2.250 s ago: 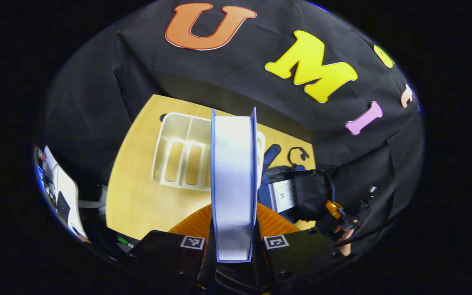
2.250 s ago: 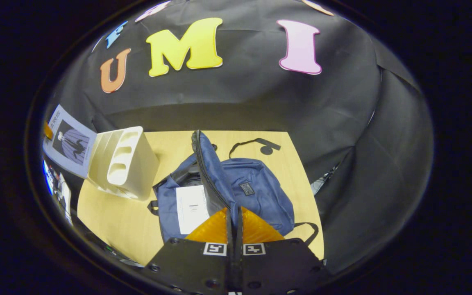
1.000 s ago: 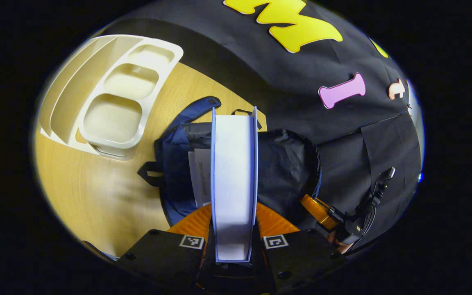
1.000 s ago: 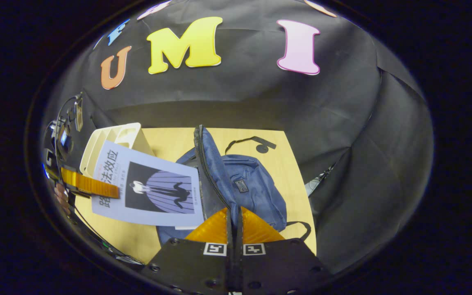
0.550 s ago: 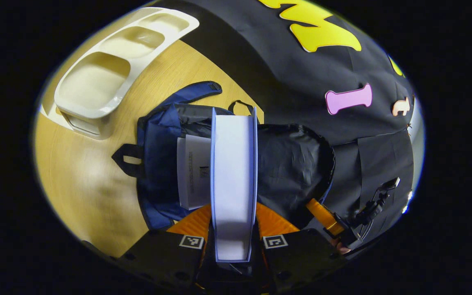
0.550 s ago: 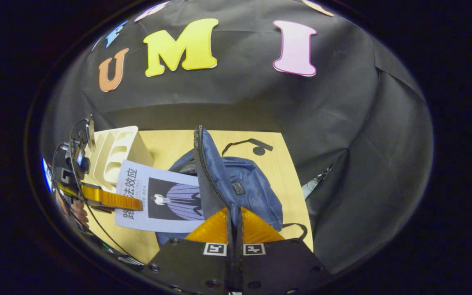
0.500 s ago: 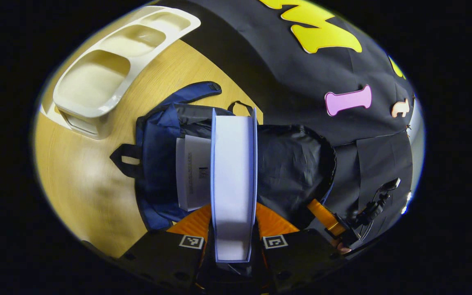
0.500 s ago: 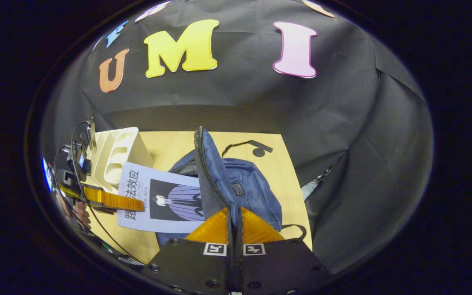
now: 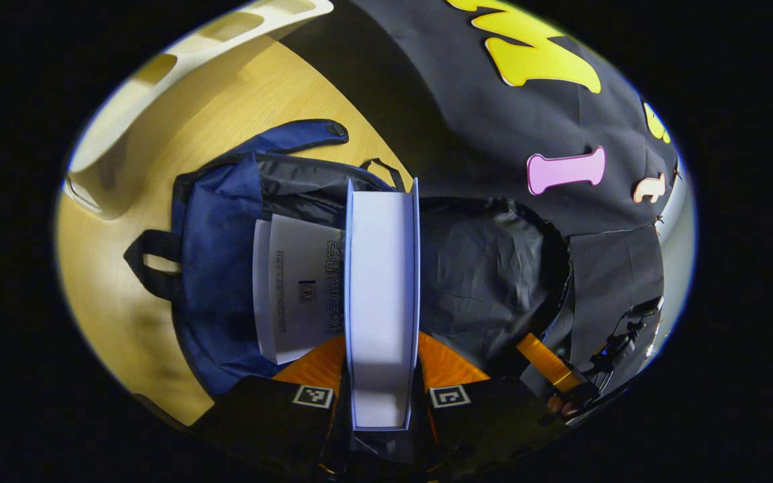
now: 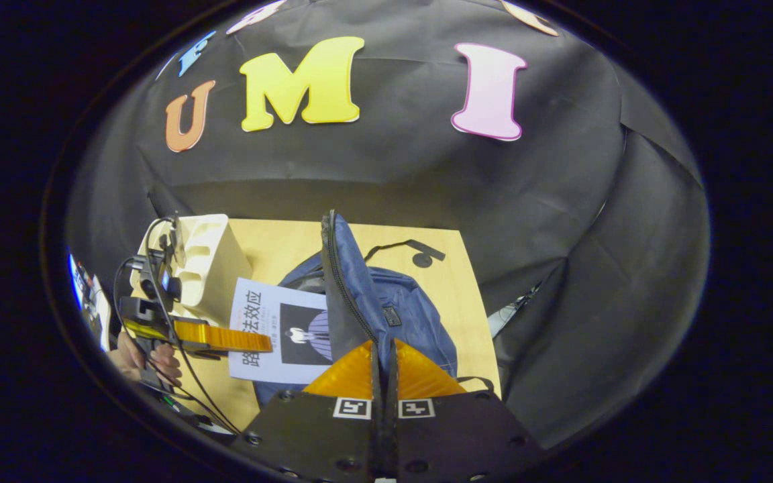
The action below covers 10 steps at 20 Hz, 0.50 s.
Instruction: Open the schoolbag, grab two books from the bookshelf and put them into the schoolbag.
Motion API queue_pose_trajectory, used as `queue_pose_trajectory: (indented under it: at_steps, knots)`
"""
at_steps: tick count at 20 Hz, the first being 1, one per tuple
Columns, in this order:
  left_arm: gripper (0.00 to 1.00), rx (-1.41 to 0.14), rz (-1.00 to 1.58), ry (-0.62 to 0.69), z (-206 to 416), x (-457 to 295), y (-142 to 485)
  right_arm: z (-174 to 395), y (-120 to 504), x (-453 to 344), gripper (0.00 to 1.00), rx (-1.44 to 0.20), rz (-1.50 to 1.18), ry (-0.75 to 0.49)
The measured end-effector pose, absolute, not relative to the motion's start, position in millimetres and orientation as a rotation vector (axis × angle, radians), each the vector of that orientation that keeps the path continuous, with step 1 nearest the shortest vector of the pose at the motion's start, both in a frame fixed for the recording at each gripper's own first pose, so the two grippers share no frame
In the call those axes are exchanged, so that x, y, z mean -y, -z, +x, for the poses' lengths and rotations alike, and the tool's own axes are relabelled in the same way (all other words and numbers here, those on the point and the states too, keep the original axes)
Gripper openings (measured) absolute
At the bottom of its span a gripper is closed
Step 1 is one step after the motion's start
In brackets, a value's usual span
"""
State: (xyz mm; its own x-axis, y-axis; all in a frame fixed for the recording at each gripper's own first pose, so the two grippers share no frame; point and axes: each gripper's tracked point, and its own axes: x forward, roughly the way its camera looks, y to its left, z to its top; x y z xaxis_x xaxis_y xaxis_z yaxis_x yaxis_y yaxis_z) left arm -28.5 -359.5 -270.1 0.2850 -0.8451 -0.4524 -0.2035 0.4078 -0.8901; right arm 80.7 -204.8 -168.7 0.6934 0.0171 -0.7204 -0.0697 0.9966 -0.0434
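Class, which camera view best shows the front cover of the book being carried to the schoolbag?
The right gripper view: the book faces it, cover picture plain, held by the left gripper. The left gripper view shows just its page edge, end-on.

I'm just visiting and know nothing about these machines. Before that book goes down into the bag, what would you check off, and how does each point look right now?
1. Left gripper grips the second book: ok, jaws press both covers.
2. Right gripper holds the bag's flap up: ok, jaws shut on the zipper edge.
3. Schoolbag mouth open: ok, the dark lining shows.
4. First book already inside: ok, it lies flat in the opening.
5. Held book lined up over the opening: ok in the right gripper view, where it slants in beside the raised flap.
6. Room under the held book: cannot tell; the bag's depth is hidden.
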Motion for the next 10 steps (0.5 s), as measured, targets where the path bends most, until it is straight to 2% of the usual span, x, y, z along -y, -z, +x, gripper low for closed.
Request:
queue_pose_trajectory:
  at_steps: [10]
  knots:
    - [0.38,-1.239,-1.189,0.608,-19,394,289,85,165,199,0.00,-0.801,-0.091,-0.044]
